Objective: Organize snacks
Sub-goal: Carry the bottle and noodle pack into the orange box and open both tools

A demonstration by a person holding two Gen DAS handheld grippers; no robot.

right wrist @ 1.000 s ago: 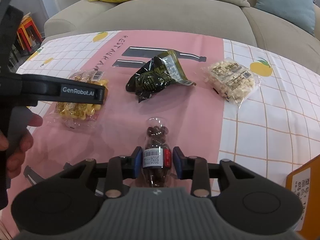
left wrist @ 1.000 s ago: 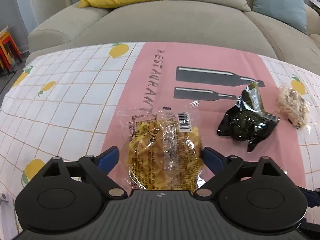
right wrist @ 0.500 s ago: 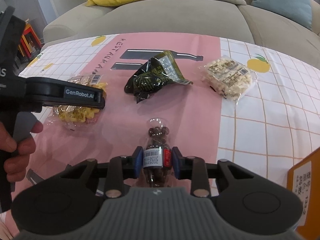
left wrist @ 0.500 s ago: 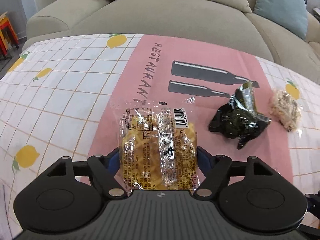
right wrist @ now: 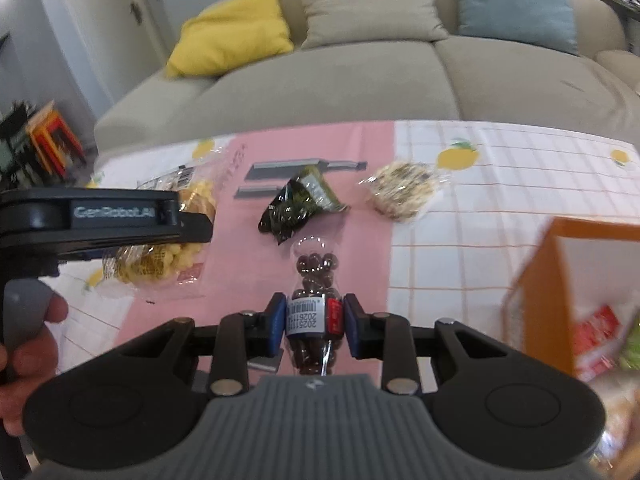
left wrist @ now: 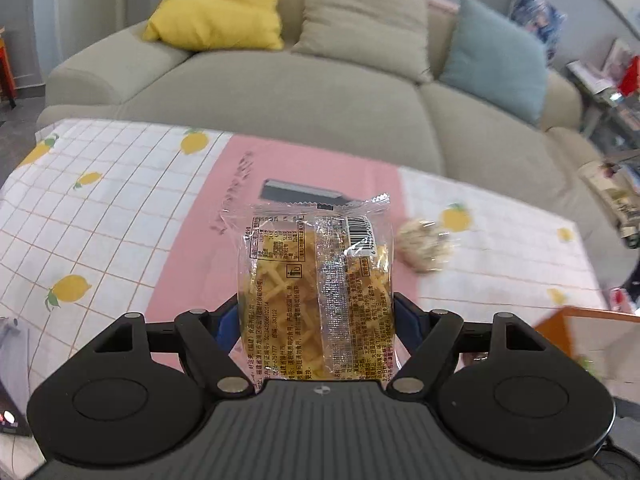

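My left gripper [left wrist: 316, 320] is shut on a clear bag of yellow snack sticks [left wrist: 316, 276] and holds it lifted above the table; the bag also shows in the right wrist view [right wrist: 160, 256]. My right gripper [right wrist: 315, 322] is shut on a small clear bag of dark chocolate balls [right wrist: 316, 280], raised above the pink cloth. A dark green snack bag [right wrist: 298, 204] and a clear bag of pale puffed snacks [right wrist: 402, 190] lie on the tablecloth beyond; the pale bag shows in the left wrist view [left wrist: 424, 242]. An orange box [right wrist: 560, 288] with packets inside stands at the right.
The table wears a pink and white checked cloth with lemons [left wrist: 100, 232]. A beige sofa [left wrist: 300, 80] with yellow, beige and blue cushions runs along the far edge. The orange box also shows at the right in the left wrist view [left wrist: 592, 336]. Shelves stand far right.
My left gripper closed on the yellow snack bag and lifted it off the table. My right gripper rose with the chocolate bag and swung right, bringing the orange box into view.
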